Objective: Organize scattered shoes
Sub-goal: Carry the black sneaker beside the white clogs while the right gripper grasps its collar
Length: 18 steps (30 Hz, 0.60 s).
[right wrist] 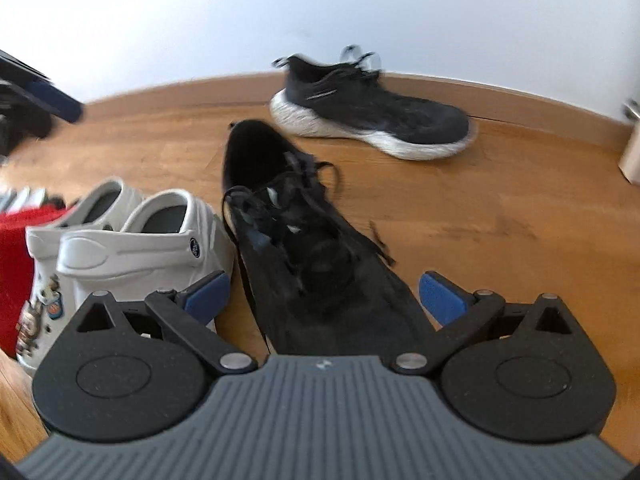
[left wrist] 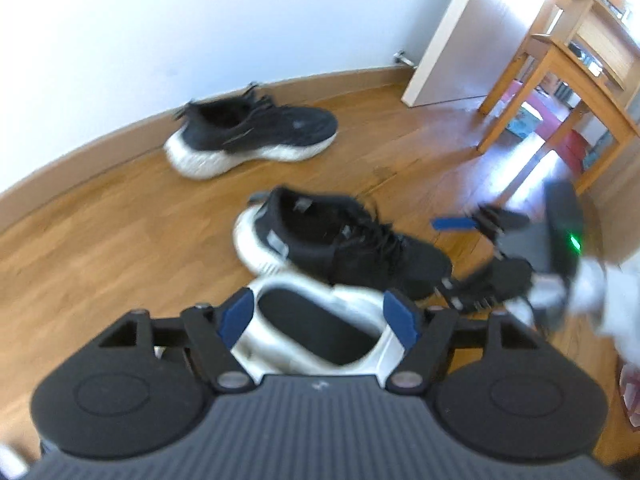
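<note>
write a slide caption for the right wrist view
Open right gripper over a black sneaker, white clogs beside it, second sneaker by the wall.

Black gripper (left wrist: 320,316), blue pads (left wrist: 236,316), ribbed grey body.

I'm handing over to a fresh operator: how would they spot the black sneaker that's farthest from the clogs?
Start at the white wall and its wooden baseboard. The far black sneaker lies alone right beside that baseboard. Unlike the near black sneaker next to the white clogs, it has a thick, speckled white sole.
</note>
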Tool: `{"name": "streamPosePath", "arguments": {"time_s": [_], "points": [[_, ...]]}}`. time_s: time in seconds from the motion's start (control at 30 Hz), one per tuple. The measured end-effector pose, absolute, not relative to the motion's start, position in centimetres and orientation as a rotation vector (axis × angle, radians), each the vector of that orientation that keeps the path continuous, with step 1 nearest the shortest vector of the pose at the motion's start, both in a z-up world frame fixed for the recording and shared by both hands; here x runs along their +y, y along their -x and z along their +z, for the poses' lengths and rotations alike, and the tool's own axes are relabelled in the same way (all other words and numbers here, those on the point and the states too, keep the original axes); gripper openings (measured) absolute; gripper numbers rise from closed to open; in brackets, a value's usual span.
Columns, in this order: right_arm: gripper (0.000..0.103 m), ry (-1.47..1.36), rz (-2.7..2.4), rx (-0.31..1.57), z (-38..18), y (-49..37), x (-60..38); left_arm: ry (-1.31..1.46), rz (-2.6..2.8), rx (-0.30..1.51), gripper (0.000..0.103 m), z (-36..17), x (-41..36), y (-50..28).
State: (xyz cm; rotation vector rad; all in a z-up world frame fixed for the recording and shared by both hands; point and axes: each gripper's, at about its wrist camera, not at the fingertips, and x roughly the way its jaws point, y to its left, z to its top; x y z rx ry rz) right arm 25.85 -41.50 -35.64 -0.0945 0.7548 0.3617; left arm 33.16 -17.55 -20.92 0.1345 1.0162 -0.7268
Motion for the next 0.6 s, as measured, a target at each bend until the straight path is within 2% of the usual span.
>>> {"name": "streamPosePath", "arguments": {"time_s": [0.27, 0.3, 0.37, 0.4, 0.47, 0.53, 0.6], "points": [[0.100, 0.191, 0.365, 0.812, -38.5, -30.3, -38.0, -0.100, -0.701, 1.046, 0.073, -21.4, -16.0, -32.8], [0.085, 0.173, 0.369, 0.822, -38.7, -30.6, -38.1, -0.095, -0.695, 1.041, 0.074, -21.5, -16.1, -33.2], [0.074, 0.159, 0.359, 0.828, -39.0, -30.4, -38.4, -0.085, -0.686, 1.034, 0.074, -21.4, -16.2, -33.7], [0.060, 0.155, 0.375, 0.820, -38.9, -30.2, -38.4, -0.080, -0.682, 1.031, 0.075, -21.3, -16.1, -33.9], [0.052, 0.173, 0.396, 0.805, -38.6, -29.4, -38.4, -0.069, -0.673, 1.025, 0.075, -21.1, -16.2, -34.3], [0.039, 0.121, 0.425, 0.826, -38.1, -28.8, -39.4, -0.062, -0.663, 1.020, 0.075, -21.1, -16.4, -34.7], [0.035, 0.074, 0.428, 0.846, -37.8, -28.5, -40.4, -0.058, -0.655, 1.016, 0.075, -21.1, -16.6, -35.0]]}}
